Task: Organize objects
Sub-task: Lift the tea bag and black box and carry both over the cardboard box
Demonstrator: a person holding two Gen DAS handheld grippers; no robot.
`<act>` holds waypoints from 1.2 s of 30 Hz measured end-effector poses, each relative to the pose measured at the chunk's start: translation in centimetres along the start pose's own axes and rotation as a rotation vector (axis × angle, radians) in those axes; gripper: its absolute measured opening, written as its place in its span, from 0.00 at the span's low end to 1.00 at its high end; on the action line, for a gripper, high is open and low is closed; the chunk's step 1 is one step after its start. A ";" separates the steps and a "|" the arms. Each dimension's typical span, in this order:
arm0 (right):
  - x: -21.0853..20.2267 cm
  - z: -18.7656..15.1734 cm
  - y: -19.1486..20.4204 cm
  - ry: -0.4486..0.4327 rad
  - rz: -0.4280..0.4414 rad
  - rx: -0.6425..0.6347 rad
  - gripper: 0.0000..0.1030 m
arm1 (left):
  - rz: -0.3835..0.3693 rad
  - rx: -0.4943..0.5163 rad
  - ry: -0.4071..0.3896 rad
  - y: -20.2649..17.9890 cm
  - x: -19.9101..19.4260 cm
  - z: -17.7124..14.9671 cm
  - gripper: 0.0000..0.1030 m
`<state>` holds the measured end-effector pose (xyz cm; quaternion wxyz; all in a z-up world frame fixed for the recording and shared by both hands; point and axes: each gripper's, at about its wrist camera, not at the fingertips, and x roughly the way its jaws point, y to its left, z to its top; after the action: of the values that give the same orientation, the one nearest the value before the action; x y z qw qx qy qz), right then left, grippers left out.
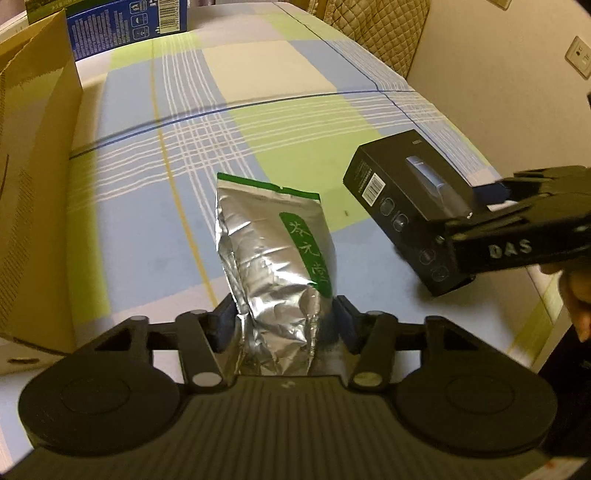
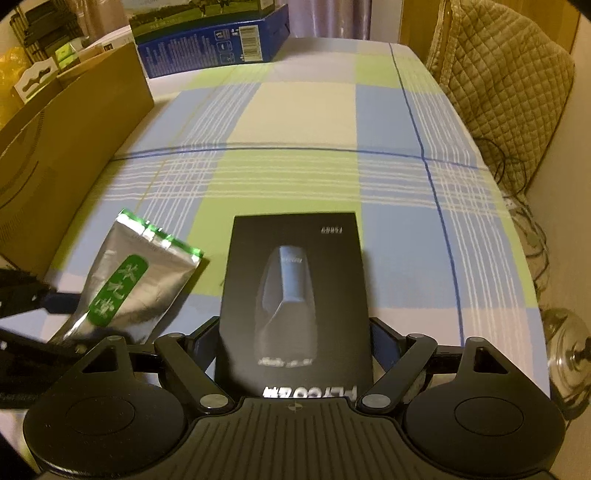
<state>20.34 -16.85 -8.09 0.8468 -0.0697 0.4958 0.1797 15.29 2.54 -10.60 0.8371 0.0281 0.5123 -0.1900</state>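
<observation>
Foil pouch (image 1: pixel 275 266) between left jaws, black box (image 2: pixel 295 295) seemingly gripped between right jaws

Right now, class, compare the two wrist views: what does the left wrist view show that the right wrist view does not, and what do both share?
Only the left wrist view: the black box's barcoded side, a wall socket, and a hand behind the right tool.

Only the right wrist view: the box's whole printed front, cables beside the table, and a glass object on the floor.

Both: the foil pouch in the left tool, the checked tablecloth, the cardboard box, the blue carton and the quilted chair cover.
</observation>
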 end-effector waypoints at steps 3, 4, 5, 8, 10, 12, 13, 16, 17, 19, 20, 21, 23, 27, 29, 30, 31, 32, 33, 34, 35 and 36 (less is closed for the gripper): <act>0.7 0.4 -0.2 0.019 0.017 0.025 0.77 | -0.003 -0.007 0.000 -0.1 0.0 -0.1 0.46; 0.9 0.4 -0.3 0.030 0.021 0.029 0.77 | -0.005 -0.013 -0.002 0.0 -0.1 -0.1 0.46; 1.1 0.3 -0.2 0.040 0.022 0.023 0.76 | -0.007 -0.018 -0.002 0.0 -0.1 -0.1 0.45; 0.9 -0.1 0.3 0.040 0.009 0.011 0.74 | -0.012 -0.030 -0.001 0.0 -0.2 -0.1 0.44; 0.5 -0.6 0.4 0.036 0.007 0.026 0.74 | -0.013 -0.034 -0.001 0.0 -0.4 -0.1 0.42; -0.1 -1.1 0.5 0.023 0.000 0.038 0.74 | -0.014 -0.034 0.002 -0.2 -0.7 -0.2 0.40; -0.5 -1.4 0.6 0.019 0.000 0.043 0.74 | -0.015 -0.036 0.005 -0.3 -0.8 -0.4 0.40; -1.8 -2.1 0.8 0.009 -0.005 0.061 0.74 | -0.022 -0.051 0.007 -0.4 -1.2 -1.0 0.40; -2.3 -2.3 0.9 0.005 -0.004 0.067 0.74 | -0.019 -0.056 0.006 -0.5 -1.4 -1.2 0.40; -3.2 -2.6 1.1 -0.003 0.000 0.078 0.74 | -0.013 -0.062 -0.001 -0.6 -2.1 -1.6 0.40; -3.7 -2.7 1.2 -0.006 -0.001 0.080 0.74 | -0.014 -0.065 -0.006 -0.7 -2.5 -1.7 0.40; -4.2 -2.8 1.4 -0.010 -0.002 0.084 0.74 | -0.014 -0.067 -0.011 -0.8 -3.0 -1.8 0.40; -5.3 -3.2 1.7 -0.021 0.003 0.092 0.74 | -0.008 -0.067 -0.023 -1.0 -4.0 -2.0 0.40; -7.4 -3.6 2.6 -0.049 0.014 0.096 0.74 | -0.002 -0.073 -0.053 -1.4 -6.4 -2.3 0.40; -8.6 -3.7 3.2 -0.064 0.021 0.093 0.74 | 0.005 -0.074 -0.071 -1.6 -7.8 -2.6 0.40; -9.2 -3.8 3.5 -0.071 0.024 0.091 0.74 | 0.008 -0.076 -0.079 -1.6 -8.4 -2.7 0.40; -9.8 -3.9 3.8 -0.080 0.028 0.088 0.74 | 0.011 -0.078 -0.087 -1.6 -9.1 -2.8 0.40; -10.4 -4.0 4.1 -0.089 0.031 0.086 0.74 | 0.016 -0.079 -0.096 -1.7 -9.7 -2.9 0.40; -10.9 -4.1 4.3 -0.096 0.033 0.085 0.74 | 0.020 -0.079 -0.105 -1.7 -10.4 -3.1 0.40; -11.4 -4.2 4.7 -0.102 0.035 0.083 0.74 | 0.026 -0.081 -0.115 -1.7 -11.1 -3.2 0.40; -11.9 -4.2 5.1 -0.110 0.040 0.079 0.74 | 0.031 -0.083 -0.124 -1.7 -11.8 -3.5 0.40; -12.4 -4.2 5.4 -0.115 0.043 0.075 0.74 | 0.036 -0.086 -0.132 -1.6 -12.4 -3.7 0.40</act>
<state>9.36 -15.99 0.83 0.8719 -0.0170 0.4539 0.1829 6.64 5.51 -1.33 0.8727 -0.0113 0.4631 -0.1543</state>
